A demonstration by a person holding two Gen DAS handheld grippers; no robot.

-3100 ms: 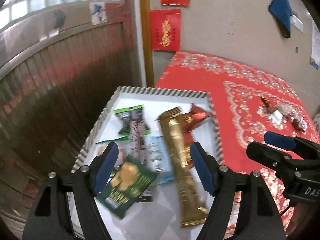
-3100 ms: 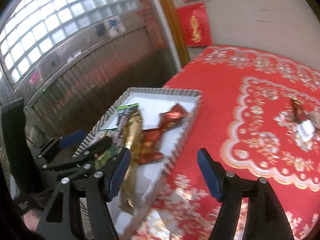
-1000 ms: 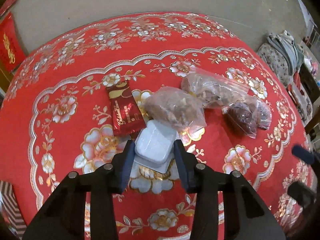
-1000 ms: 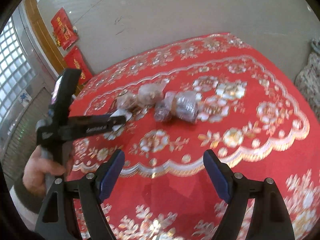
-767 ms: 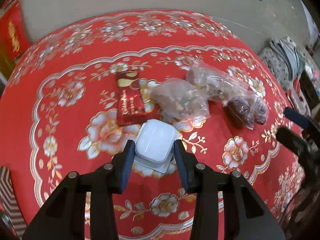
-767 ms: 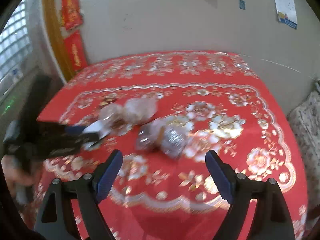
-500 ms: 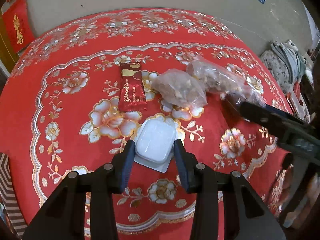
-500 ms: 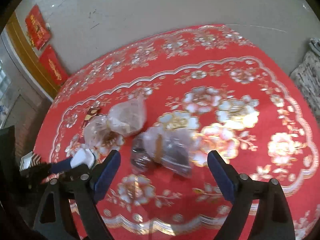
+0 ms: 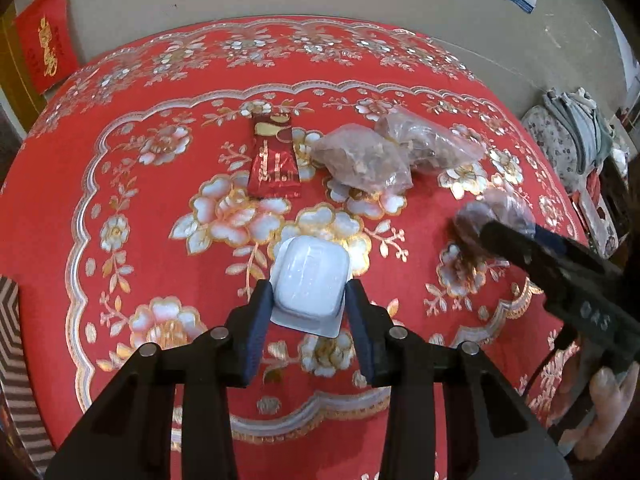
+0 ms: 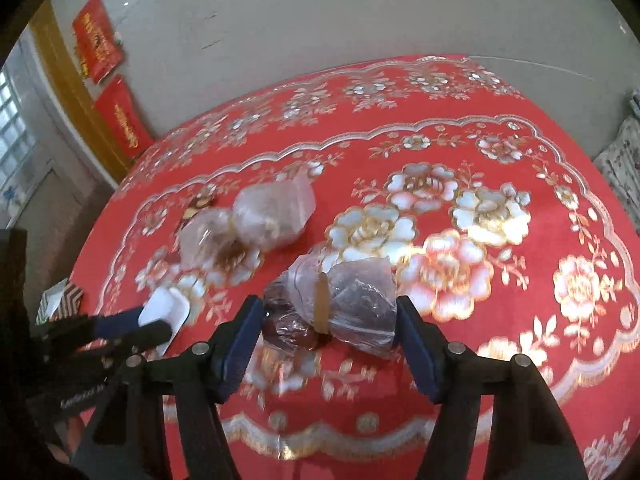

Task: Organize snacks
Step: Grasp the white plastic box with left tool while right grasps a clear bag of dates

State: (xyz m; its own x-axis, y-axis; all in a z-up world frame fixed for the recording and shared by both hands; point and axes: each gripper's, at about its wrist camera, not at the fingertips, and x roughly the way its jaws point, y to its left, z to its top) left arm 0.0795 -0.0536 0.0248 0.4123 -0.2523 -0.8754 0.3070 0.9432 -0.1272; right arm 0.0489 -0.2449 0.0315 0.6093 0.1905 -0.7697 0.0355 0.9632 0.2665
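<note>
My left gripper (image 9: 308, 304) is shut on a white plastic snack cup (image 9: 310, 280) and holds it above the red tablecloth (image 9: 132, 216). It also shows in the right wrist view (image 10: 164, 312). My right gripper (image 10: 330, 336) is open, its fingers on either side of a clear bag of dark snacks (image 10: 340, 308) with a rubber band round it, lying on the cloth. This bag also shows in the left wrist view (image 9: 488, 210). A red snack packet (image 9: 274, 160) and two clear bags of brown snacks (image 9: 364, 158) lie beyond.
A striped tray edge (image 9: 10, 320) shows at the far left, and also in the right wrist view (image 10: 60, 296). A grey wall stands behind the table. Red paper hangings (image 10: 100, 40) are on the wall at left. Clothes and a cushion (image 9: 568, 136) lie off the right side.
My left gripper has lifted back with the white cup held shut. My right gripper has swung from the tray side and come down around the banded clear bag.
</note>
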